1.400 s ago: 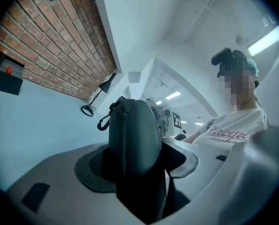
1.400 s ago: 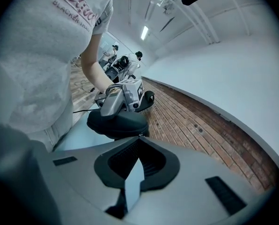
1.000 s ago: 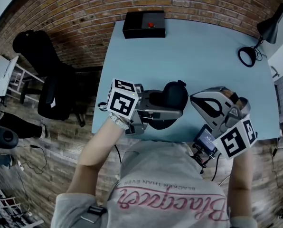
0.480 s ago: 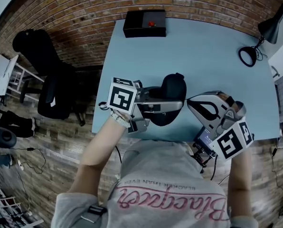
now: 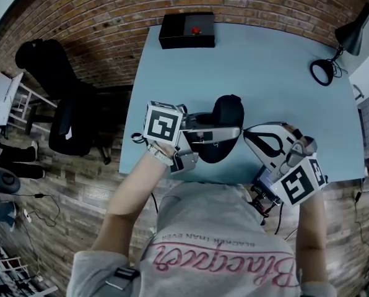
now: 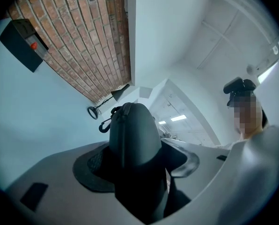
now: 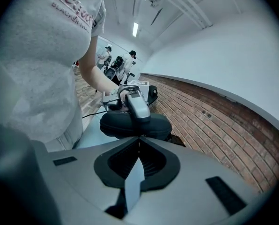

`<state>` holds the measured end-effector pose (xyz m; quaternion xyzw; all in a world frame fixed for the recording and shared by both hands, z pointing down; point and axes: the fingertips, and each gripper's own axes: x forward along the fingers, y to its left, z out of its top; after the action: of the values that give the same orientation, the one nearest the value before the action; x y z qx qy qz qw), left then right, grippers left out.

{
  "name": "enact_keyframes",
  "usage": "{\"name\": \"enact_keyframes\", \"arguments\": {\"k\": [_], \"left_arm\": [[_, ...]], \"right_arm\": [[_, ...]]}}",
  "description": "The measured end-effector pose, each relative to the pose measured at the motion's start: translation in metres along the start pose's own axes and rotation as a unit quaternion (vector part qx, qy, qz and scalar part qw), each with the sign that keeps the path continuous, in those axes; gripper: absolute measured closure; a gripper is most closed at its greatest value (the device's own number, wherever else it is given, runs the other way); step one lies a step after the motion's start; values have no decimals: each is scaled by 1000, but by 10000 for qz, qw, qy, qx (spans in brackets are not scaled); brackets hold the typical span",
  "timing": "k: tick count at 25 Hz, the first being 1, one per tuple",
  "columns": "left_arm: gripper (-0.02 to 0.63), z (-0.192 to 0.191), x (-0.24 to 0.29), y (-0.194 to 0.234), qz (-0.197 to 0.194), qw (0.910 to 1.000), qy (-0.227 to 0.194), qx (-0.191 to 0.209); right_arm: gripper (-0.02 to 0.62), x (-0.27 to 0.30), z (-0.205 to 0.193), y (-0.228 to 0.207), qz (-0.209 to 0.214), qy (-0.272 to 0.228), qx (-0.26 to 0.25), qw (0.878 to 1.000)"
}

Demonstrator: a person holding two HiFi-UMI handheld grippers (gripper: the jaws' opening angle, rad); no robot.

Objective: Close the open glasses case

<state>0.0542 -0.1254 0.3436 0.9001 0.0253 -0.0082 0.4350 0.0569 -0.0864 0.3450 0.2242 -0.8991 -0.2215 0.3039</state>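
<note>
The black zip glasses case (image 5: pixel 227 112) lies near the front edge of the light-blue table (image 5: pixel 265 60). My left gripper (image 5: pixel 237 135) reaches across it from the left. One grey finger lies on the case's top (image 7: pixel 130 125) and the case fills the gap between the pads (image 6: pixel 132 135). The jaws have just been opening with the case between them. In the right gripper view the case's halves look closed along the seam. My right gripper (image 5: pixel 247 131) is just right of the case and points at it. It is shut, pads (image 7: pixel 130 161) meeting, with nothing held.
A black box with a red button (image 5: pixel 187 31) sits at the table's far edge. A desk lamp (image 5: pixel 351 33) and its ring base (image 5: pixel 324 73) are at the far right. A black office chair (image 5: pixel 60 104) stands left of the table. My torso is against the front edge.
The left gripper has rolled a little with the case, which now shows narrower from above. The right gripper has drifted slightly toward my body, still pointing at the case.
</note>
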Motion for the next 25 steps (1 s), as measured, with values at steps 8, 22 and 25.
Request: {"name": "enact_keyframes", "arguments": {"k": [8,22,25], "left_arm": [[299,0,-2,-7,-24,9989,229,406],[302,12,-18,-33,-618,9936,-290,897],[333,25,-22,-26,-359,9942,-817,597]], "right_arm": [[578,3,12,-12,-701,-422,122,9966],[580,-2,18,-25,-473,-516,-74,9975],[580,-2,17,-27,-481,-423,-134,9979]]}}
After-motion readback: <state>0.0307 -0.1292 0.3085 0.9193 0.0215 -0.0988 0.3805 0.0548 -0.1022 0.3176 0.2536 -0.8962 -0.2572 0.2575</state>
